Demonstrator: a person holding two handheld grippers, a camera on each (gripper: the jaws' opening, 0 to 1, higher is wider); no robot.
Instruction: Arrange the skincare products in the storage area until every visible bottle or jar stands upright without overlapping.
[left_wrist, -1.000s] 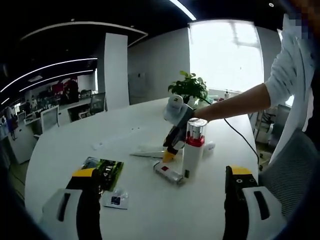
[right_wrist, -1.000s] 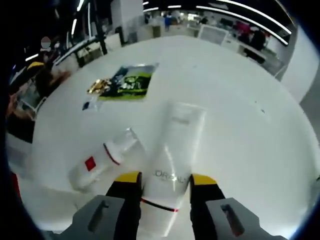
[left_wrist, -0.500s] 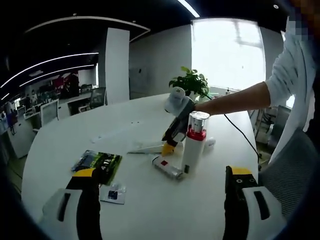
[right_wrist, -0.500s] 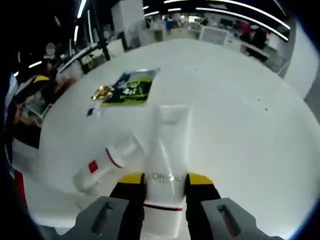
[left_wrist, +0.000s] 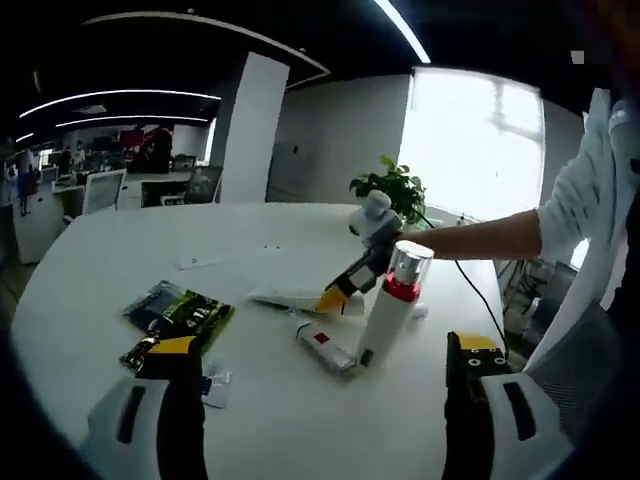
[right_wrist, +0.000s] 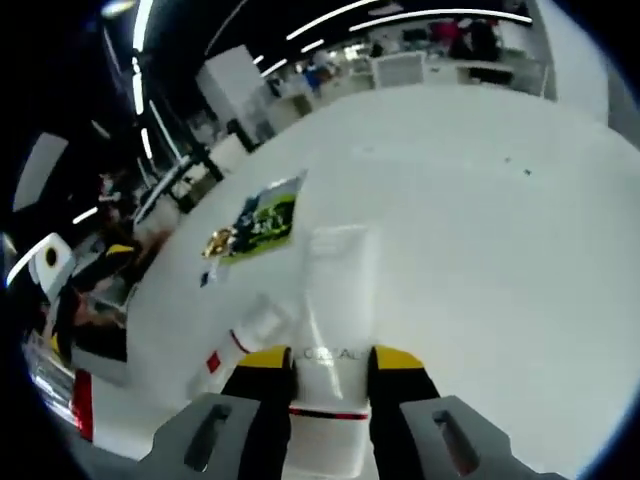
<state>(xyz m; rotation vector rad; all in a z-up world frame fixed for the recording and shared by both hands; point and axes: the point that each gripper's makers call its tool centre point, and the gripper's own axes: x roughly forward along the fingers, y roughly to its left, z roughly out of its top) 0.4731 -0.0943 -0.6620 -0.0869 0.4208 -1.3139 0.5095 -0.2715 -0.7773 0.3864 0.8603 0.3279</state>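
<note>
Since a second ago my right gripper (right_wrist: 328, 358), jaws clamped on the white L'Oréal tube (right_wrist: 331, 300), has raised its capped end off the tabletop (right_wrist: 480, 210); flat tail end still low. Left gripper (left_wrist: 322, 350) view has swung, nothing else displaced.

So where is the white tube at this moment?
In the right gripper view the white tube lies on the white table, clamped between the right gripper jaws, beside the small lying bottle.
</note>
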